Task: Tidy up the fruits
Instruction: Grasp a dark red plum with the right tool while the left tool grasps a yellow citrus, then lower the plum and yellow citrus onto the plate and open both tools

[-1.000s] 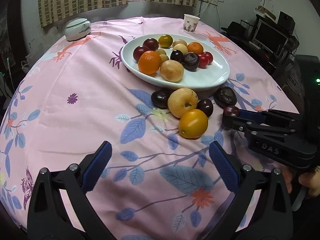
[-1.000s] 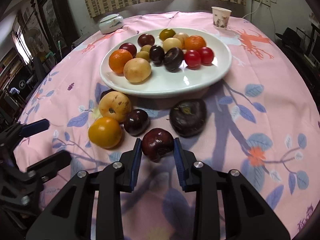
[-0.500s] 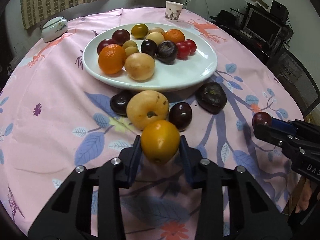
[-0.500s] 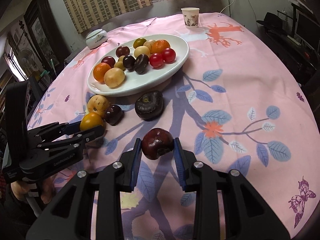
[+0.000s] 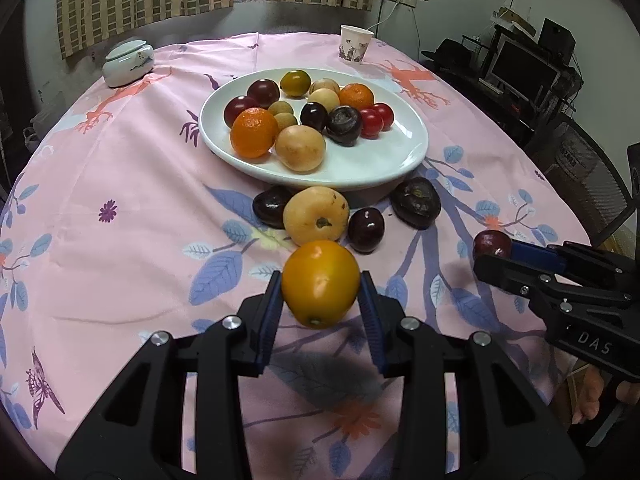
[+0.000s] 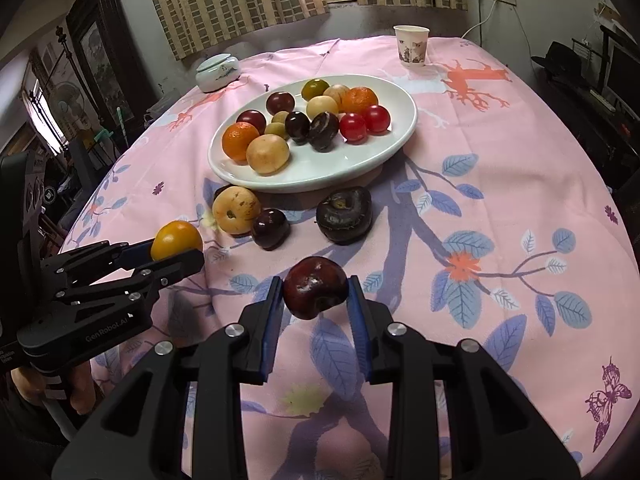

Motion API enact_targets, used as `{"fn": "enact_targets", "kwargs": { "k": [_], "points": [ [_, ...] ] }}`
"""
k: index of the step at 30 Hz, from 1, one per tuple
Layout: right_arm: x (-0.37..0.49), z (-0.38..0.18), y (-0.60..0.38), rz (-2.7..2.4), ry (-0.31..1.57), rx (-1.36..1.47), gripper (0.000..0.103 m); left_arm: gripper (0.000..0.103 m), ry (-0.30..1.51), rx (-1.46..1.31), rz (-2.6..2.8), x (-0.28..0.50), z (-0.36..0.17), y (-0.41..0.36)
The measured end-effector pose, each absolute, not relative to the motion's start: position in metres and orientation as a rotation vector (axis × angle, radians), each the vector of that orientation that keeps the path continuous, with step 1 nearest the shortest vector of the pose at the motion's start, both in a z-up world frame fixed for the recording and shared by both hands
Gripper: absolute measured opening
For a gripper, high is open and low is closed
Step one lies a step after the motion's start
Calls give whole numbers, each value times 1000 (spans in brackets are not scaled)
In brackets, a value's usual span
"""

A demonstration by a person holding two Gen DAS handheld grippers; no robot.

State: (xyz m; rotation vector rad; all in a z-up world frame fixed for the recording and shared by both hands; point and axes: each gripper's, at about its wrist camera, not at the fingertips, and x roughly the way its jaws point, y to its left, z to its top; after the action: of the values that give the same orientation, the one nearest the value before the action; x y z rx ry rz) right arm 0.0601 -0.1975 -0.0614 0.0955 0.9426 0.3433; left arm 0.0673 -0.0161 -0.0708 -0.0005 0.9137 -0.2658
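Fruit fills both my tools at the near edge of the table: my left gripper pinches a yellow-orange fruit clear of the cloth, and my right gripper pinches a dark red plum the same way. Beyond them four pieces lie loose by the near rim of the white plate, among them a tan apple. The plate, toward the far edge, already carries most of the fruit, so I judge the job well past half done.
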Motion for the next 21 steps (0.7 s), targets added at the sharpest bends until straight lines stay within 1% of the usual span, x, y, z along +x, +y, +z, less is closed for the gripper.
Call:
{"fn": "enact_targets", "kwargs": {
  "k": [7,12,21],
  "points": [
    [67,-58,-192,365,946,87,32,38,904,-4,-270,69,-61,-12],
    [79,-49,-189,393,938,69,32,38,882,6,-301,81,-39,-11],
    [125,-26,-187,408,922,2,32,38,866,29,-262,155,-6,-11]
  ]
}}
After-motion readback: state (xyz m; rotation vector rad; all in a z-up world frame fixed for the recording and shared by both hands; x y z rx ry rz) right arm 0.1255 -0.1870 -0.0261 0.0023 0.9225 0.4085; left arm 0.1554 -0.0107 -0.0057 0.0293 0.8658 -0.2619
